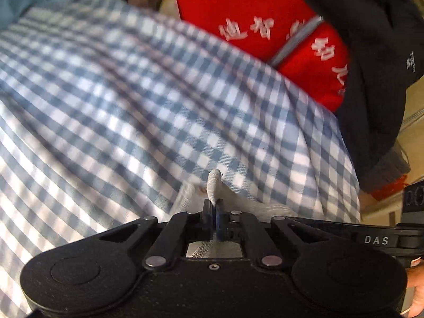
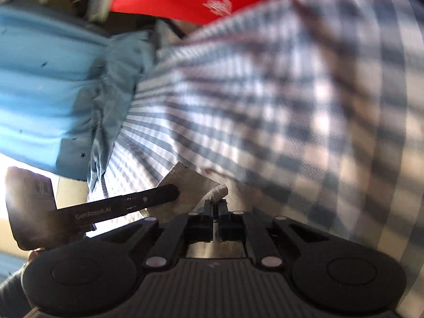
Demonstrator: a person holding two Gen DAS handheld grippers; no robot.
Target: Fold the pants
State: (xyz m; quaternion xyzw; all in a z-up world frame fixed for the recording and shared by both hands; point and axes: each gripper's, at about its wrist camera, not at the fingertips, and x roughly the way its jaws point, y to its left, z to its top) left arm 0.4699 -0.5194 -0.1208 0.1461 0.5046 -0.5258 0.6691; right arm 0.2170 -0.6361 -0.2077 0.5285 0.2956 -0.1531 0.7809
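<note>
The pants are blue-and-white checked cloth that fills most of both views, blurred and rumpled. My left gripper is shut on a white inner edge of the pants, and a rolled bit of that edge sticks up past the tips. My right gripper is shut on the same pale edge a short way along. One finger of the left gripper shows in the right wrist view, lying against that edge just left of my right gripper.
A red garment with white characters lies beyond the pants, and a black jacket is to its right. A light blue cloth lies to the left. A black bar of the right gripper reaches in from the right.
</note>
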